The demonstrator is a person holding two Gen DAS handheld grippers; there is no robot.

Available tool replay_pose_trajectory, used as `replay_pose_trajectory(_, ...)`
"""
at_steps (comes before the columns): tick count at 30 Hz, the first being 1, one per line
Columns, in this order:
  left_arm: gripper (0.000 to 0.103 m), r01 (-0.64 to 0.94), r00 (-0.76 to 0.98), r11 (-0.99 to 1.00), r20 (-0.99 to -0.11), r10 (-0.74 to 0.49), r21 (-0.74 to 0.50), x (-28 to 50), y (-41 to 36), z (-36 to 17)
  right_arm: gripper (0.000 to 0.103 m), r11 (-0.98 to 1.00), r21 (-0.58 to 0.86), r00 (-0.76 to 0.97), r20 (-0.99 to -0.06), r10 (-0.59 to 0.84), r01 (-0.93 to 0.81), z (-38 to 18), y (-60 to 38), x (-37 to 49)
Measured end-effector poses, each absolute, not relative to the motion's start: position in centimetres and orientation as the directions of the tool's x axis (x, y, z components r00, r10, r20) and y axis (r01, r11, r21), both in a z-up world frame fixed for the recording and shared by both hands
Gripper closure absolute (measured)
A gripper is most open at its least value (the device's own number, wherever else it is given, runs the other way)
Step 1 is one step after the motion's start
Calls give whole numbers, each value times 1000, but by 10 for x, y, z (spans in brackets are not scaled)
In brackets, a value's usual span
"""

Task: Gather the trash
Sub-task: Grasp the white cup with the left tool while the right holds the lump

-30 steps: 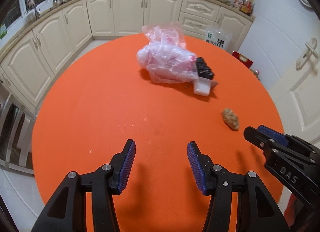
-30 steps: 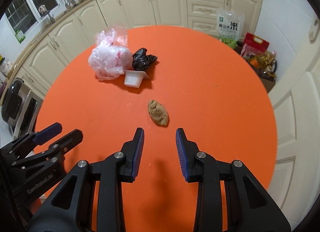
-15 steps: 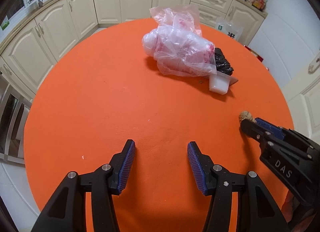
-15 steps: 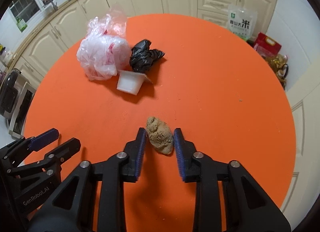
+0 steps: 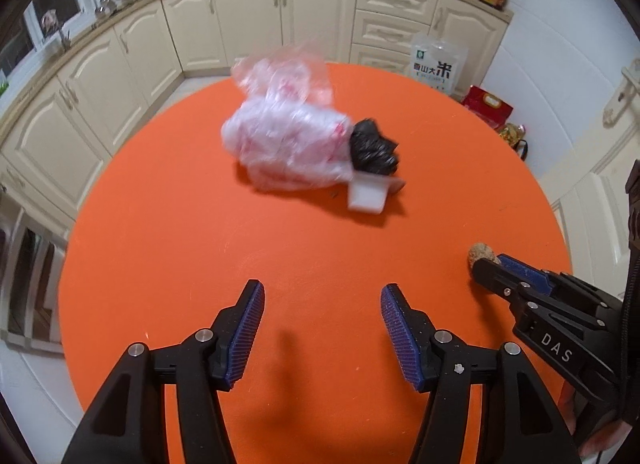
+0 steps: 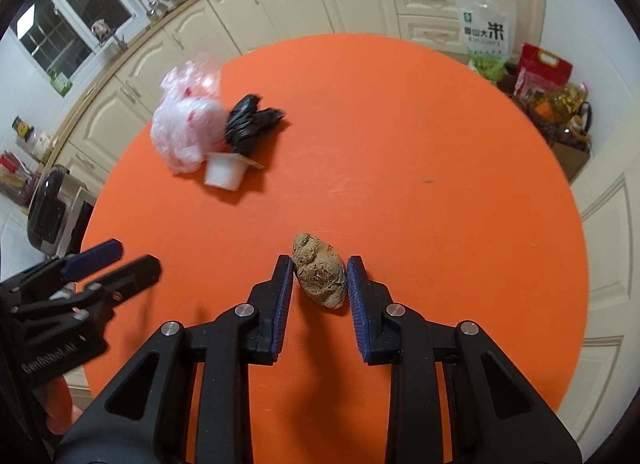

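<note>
Right wrist view: my right hand-held gripper [image 6: 316,282] straddles the brown lump [image 6: 319,275], fingers apart, not yet clamped. The lump lies on the worktop [image 6: 420,184], well apart from the bag [image 6: 184,126]. It looks light, crumbly; I'd pinch mid-body, gently. My left hand-held gripper [image 5: 322,326] hangs open.

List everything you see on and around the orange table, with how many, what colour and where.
Table: one, orange, round, centre of the kitchen.
Brown lump: one, brown, near table edge, between the right tongs' pads.
Clear bag: one, clear with red print, far side of the table.
Black bag: one, black, crumpled, touching the clear bag.
Cup: one, white plastic, just in front of both bags.
Rice bag: one, clear with green label, on the floor by the drawers.
Cabinets: a row, cream, along the wall.
Left tongs: black with blue pads, open, empty, over the table.
Right tongs: black with blue pads, open around the lump.
</note>
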State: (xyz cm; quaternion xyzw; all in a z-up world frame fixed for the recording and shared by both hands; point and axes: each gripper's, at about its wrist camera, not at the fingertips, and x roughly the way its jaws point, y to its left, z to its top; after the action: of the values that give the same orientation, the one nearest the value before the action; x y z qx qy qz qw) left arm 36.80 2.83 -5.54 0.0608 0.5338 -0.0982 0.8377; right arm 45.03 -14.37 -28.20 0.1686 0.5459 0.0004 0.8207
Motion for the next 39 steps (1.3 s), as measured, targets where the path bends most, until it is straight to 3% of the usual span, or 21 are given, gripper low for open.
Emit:
replay_pose_trajectory(6,45,256,427,967,-899,-102,12,378,13,-39,77,928,320,424,-879,217,189,-286,-170,448)
replay_pose_trajectory(10,38,241,487,966,-873,-38,92,392,4,-37,77,924,331,437,-872,222,192,-285,-182,452)
replay_pose_trajectory(25,38,326,386,941,-922,-43,93,437,-32,-99,77,919,352,434,-866,247,179,-291,-187,476)
replay_pose_trajectory(31,49,301,375,954,-920,-115,4,454,-23,-114,77,920,349,435,-867,244,178,-291,-187,478)
replay_pose_trajectory(35,78,308,399,951,-908,-129,0,456,-16,-117,77,923,343,433,-869,240,176,-291,-187,478)
replay_pose_trajectory(39,78,304,379,953,-917,-125,-4,454,-10,-118,77,923,340,432,-870,237,178,-291,-187,478)
